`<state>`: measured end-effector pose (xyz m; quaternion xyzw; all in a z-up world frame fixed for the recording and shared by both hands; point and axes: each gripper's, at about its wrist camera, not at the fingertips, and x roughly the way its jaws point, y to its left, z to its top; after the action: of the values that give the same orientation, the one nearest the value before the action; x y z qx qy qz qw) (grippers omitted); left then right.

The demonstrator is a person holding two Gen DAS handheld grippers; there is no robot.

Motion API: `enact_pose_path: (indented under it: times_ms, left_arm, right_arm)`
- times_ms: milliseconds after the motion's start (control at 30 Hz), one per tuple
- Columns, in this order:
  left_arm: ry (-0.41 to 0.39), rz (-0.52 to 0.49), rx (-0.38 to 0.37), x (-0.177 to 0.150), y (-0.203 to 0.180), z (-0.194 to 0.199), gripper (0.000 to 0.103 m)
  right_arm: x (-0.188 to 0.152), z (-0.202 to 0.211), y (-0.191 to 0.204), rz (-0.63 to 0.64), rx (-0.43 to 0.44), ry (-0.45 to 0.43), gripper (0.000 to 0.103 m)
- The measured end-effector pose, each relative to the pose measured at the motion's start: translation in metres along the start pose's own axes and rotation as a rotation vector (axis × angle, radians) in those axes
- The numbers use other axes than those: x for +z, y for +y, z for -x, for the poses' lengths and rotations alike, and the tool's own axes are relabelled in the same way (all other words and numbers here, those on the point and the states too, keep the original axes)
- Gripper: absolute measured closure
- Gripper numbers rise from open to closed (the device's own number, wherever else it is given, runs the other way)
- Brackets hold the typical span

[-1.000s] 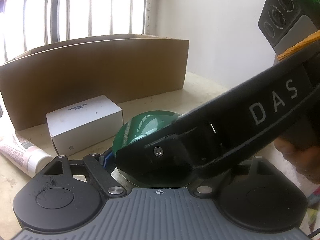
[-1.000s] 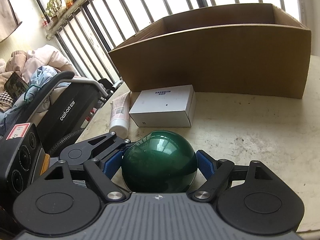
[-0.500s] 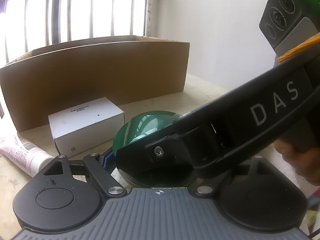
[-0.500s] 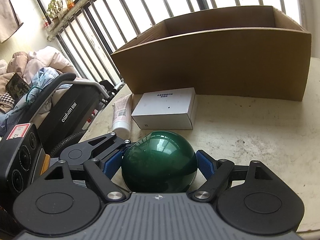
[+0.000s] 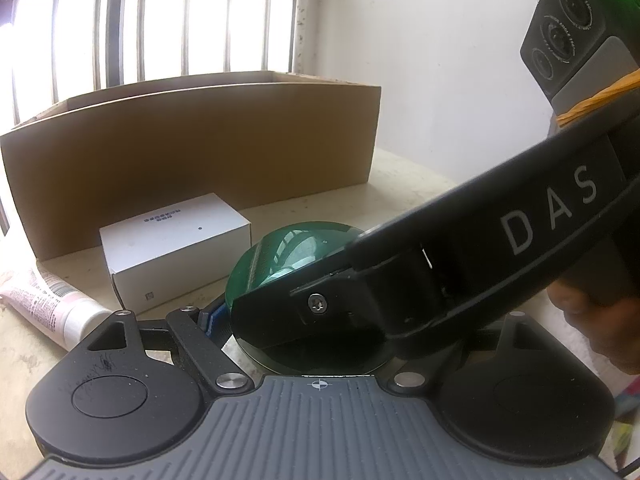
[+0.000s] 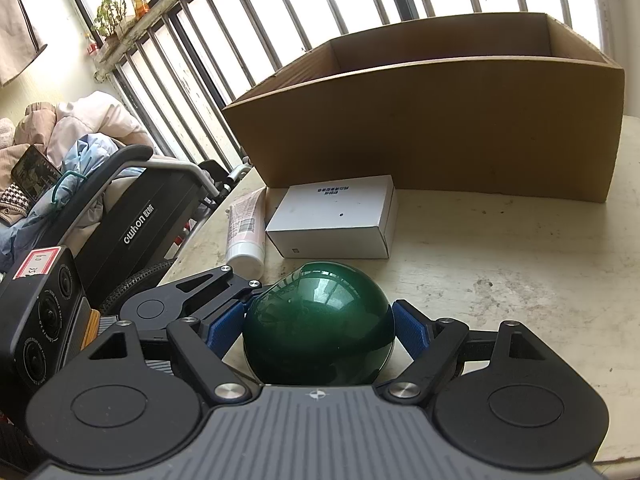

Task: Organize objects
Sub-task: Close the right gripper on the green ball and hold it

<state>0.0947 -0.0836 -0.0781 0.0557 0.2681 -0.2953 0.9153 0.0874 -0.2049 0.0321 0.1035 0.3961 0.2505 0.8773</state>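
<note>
Nothing's changed over the last second, honestly: both hands are parked in the same spot. My right claw (image 6: 318,326) has its blue pads (image 6: 410,330) snug on either side of the green dome (image 6: 316,320), so I'd call that clamped on it, with the dome apparently sitting on the table (image 6: 500,264) right in front of my palm. My left claw (image 5: 328,344) comes at the same dome from its left. One pad is right beside it, but my right claw's body hides the other, so I can't tell whether that one is gripping. Just beyond the dome is a white box (image 6: 336,212), with a tube (image 6: 246,228) to its left, and further out the open cardboard box (image 6: 432,128). My read: the grab is set and the lift toward the cardboard box hasn't started.
</note>
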Motion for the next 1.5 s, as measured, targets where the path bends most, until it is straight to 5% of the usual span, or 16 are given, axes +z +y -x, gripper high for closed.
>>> enact_pose_path:
  times_ms: [967,1267,1500]
  left_arm:
    - [-0.022,0.006,0.008,0.000,0.008,0.014,0.021]
    - [-0.082,-0.018,0.040,0.040,0.009,0.018,0.021]
    - [-0.155,-0.066,0.081,0.105,0.026,0.028,0.021]
  right_arm:
    - [0.007,0.005,0.006,0.004,0.008,-0.023,0.019]
    - [0.042,0.022,0.008,0.029,0.025,-0.086,0.019]
    - [0.096,0.042,0.009,0.060,0.053,-0.166,0.020]
